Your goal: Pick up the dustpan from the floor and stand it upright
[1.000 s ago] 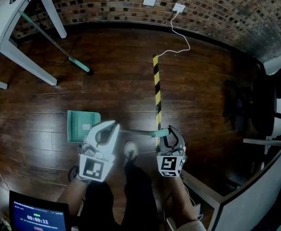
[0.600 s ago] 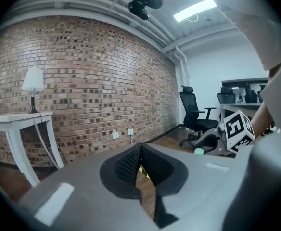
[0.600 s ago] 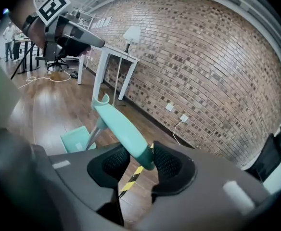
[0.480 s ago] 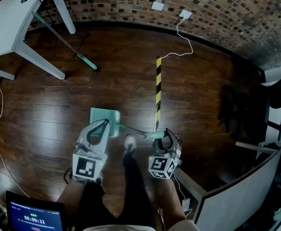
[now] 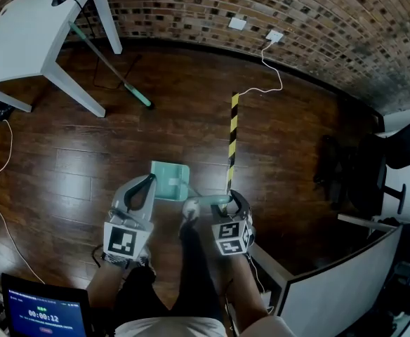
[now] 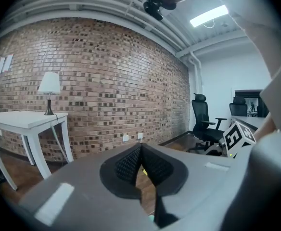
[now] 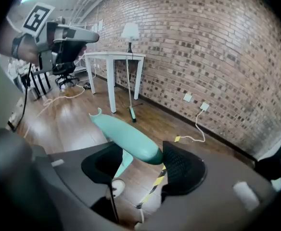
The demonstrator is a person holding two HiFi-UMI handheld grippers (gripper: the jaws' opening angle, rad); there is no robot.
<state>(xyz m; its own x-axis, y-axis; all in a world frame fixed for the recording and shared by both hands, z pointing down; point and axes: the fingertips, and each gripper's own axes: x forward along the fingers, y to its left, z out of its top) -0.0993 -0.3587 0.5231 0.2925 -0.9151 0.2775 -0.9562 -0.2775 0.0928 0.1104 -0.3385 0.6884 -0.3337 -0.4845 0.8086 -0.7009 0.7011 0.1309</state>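
While the dark, shiny wooden floor (image 5: 296, 153) is spreading below, the smooth teal plastic dustpan (image 5: 170, 180) is sitting just beside the yellow-and-black striped tape (image 5: 232, 142). The grey left gripper (image 6: 140, 153) is pointing nearly flat at the rough brick wall (image 6: 107, 81), its bumpy black pads (image 6: 126, 165) pressing tight together. The right gripper (image 5: 227, 199) is pointing steeply down, jaws opening, while the rounded handle (image 7: 126, 141) is lying between them, touching one pad.

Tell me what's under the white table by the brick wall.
A broom slants out from under the white table; in the head view the tabletop covers its upper end.
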